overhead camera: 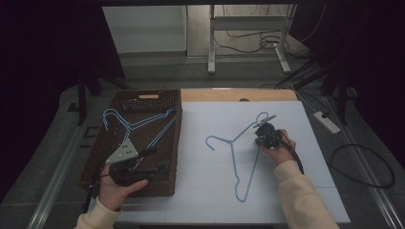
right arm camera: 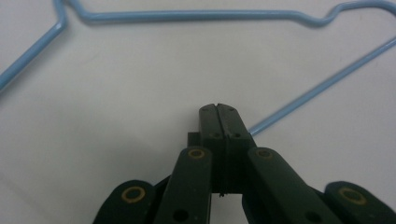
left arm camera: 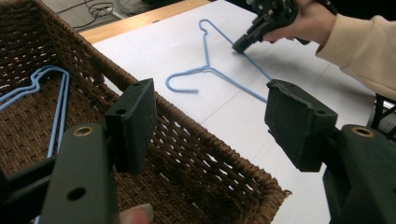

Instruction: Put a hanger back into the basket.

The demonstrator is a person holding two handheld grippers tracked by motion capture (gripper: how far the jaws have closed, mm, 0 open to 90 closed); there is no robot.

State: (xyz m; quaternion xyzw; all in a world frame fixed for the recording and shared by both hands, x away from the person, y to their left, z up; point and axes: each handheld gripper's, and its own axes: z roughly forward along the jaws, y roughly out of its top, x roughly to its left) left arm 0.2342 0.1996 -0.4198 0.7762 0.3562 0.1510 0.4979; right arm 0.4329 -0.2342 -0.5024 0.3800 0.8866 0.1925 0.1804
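Hanger (overhead camera: 239, 157) of blue wire, flat on the white sheet of the table (overhead camera: 200, 191), hook (overhead camera: 213, 141) toward the basket, long bottom bar running from the near tip up toward the far right; right gripper (overhead camera: 264, 123) on the far end of that bar, jaws pressed together with the wire pinched between the pads, seen plainly in the right gripper view where the blue wire (right arm camera: 322, 91) runs out from beside the closed tips (right arm camera: 218, 109); right hand (overhead camera: 277, 148) wrapped round the gripper body, cable trailing back along the sleeve; left of the sheet, a dark woven basket (overhead camera: 107, 143) with more blue hangers (overhead camera: 138, 125) lying inside, its right wall just beside the hook yet apart from it; left gripper (overhead camera: 155, 160) over the near right part of the basket, jaws wide apart, nothing between them, held by the left hand (overhead camera: 117, 188); through the left gripper view, basket rim (left arm camera: 196, 135) between the spread pads (left arm camera: 135, 123) and the hanger beyond; bare wooden table edge (overhead camera: 267, 94) behind the sheet; farther back on the floor, a white power strip (overhead camera: 327, 121), loose cables and a metal stand; nothing lying across the hanger besides the right gripper
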